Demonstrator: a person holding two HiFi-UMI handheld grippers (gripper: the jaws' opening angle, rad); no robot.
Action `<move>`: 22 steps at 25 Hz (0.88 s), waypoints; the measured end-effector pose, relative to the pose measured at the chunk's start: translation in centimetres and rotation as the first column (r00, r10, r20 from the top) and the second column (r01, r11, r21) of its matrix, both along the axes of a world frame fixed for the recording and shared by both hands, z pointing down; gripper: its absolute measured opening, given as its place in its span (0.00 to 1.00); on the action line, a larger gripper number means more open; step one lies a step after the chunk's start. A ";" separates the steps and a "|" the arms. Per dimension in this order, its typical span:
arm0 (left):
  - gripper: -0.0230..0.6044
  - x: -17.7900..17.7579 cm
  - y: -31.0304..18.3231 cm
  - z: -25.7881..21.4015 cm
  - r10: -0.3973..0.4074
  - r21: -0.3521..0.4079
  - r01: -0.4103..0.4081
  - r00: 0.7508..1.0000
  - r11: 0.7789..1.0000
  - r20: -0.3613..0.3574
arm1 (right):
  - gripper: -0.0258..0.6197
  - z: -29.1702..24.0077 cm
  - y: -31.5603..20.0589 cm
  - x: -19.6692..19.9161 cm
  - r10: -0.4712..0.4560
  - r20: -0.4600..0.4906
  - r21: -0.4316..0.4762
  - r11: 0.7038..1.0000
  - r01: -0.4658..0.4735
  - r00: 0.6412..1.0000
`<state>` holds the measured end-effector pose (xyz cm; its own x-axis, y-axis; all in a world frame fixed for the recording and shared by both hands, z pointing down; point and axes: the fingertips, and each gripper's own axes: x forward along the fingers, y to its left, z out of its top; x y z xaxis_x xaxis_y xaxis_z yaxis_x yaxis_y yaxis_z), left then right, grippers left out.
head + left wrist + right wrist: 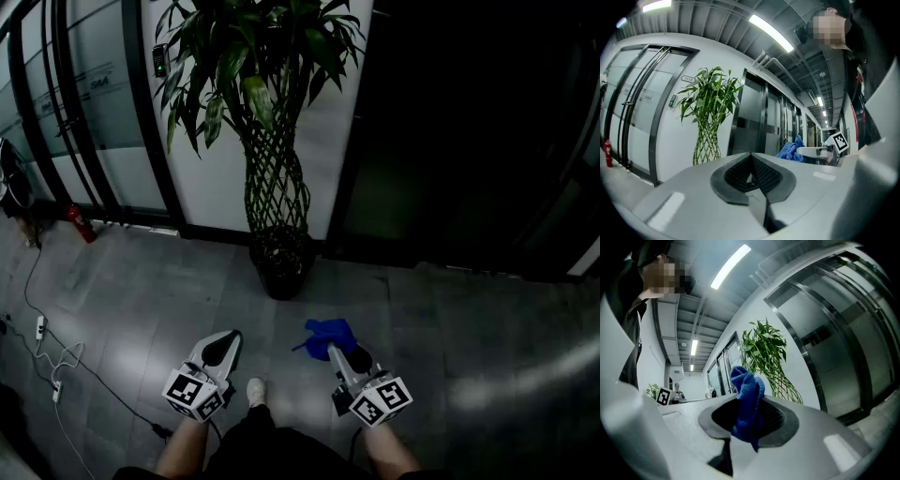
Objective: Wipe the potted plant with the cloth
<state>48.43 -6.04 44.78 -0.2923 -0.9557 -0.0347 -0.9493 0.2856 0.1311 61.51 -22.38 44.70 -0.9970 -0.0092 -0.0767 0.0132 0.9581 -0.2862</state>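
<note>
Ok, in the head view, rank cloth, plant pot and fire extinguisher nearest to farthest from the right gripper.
1. Cloth, held in the right gripper.
2. Plant pot, ahead, slightly left.
3. Fire extinguisher, far left by the wall.

The floor (450, 319) is laid in large grey tiles with a dull sheen, brightest in a streak at the right. The potted plant (281, 262) stands on it in a dark round pot close to the white wall, beside the dark doorway. Far to the left, a red fire extinguisher (81, 223) sits at the foot of the glass doors. A thin white cord (58, 364) snakes in loose loops over the tiles at the left edge, with what may be a small plug block (40, 326) on it; it is too small to be sure. One pale shoe (255, 391) rests on the tiles at the bottom centre.
</note>
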 end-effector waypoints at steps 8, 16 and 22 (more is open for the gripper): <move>0.05 -8.7 -4.0 -1.4 0.034 0.049 -0.035 0.999 0.998 0.024 | 0.21 -2.6 -2.7 -7.4 0.020 0.047 0.079 0.997 -0.023 0.999; 0.05 -16.6 -6.8 -4.4 0.073 0.065 -0.079 0.993 0.995 0.088 | 0.21 -5.9 -3.8 -17.7 -0.017 0.105 0.117 0.993 0.005 0.994; 0.05 -22.3 -6.7 -3.4 0.059 0.026 -0.062 0.995 0.998 0.083 | 0.21 -6.0 -2.9 -24.9 -0.066 0.090 0.134 0.990 0.054 0.994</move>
